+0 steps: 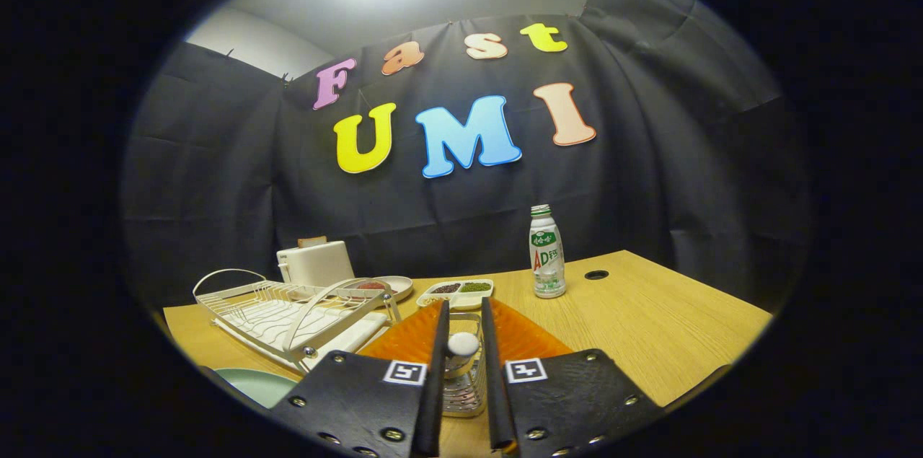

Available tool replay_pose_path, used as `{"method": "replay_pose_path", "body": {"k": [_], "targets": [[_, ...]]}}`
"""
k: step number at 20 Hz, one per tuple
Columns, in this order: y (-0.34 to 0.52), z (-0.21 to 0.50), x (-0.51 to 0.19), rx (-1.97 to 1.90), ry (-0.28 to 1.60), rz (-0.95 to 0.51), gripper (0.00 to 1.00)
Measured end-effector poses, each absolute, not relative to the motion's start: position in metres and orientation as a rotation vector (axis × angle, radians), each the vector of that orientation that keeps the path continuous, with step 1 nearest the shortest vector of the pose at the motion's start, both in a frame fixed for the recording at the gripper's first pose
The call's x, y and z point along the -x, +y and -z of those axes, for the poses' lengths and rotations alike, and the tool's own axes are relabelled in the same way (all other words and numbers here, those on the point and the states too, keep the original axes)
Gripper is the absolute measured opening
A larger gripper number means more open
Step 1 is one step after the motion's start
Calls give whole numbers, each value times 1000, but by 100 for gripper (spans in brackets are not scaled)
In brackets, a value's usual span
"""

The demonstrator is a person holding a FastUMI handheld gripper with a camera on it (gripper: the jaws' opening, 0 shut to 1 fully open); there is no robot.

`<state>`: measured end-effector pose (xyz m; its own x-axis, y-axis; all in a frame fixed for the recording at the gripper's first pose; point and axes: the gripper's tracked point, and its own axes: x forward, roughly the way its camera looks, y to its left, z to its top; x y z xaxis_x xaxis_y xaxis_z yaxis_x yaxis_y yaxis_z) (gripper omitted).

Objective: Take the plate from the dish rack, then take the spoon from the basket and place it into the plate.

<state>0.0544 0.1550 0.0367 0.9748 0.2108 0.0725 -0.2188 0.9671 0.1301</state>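
- Hovering above the wire mesh basket [462, 386] on the orange mat [519, 339]; gripper [464, 324] pointing forward along the pale wooden table [649, 321]
- Fingers parted to a narrow gap, one on each side of the rounded pale end of the spoon [462, 345] standing up out of the basket; hard to tell whether either finger touches it yet; not counted as a grip
- Pale green round plate [259, 384] lying flat on the table just left of the gripper, near the front corner of the white wire dish rack [288, 314]; so, by the look of things, out of the rack already and waiting
- Step in hand, at a guess: picking the spoon from the basket
- Worth doing well: keeping the spoon end centred in the gap; closing evenly so both fingers meet it together; lifting straight up to clear the basket rim without tipping the basket
- Then swinging left and low over the plate before letting go
- Beyond: white divided tray of dark and green bits [456, 291]; white-and-green drink bottle [547, 252]; white boxy appliance [316, 263]; all well apart from the work
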Motion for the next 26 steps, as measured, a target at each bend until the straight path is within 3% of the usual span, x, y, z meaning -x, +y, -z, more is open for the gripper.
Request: {"method": "replay_pose_path", "body": {"k": [1,6,26], "targets": [[158,-38,-54,-130,-57,-218,19],[168,-50,-48,-120,-13,-222,8],[180,-174,-3,-79,20,-240,8]]}}
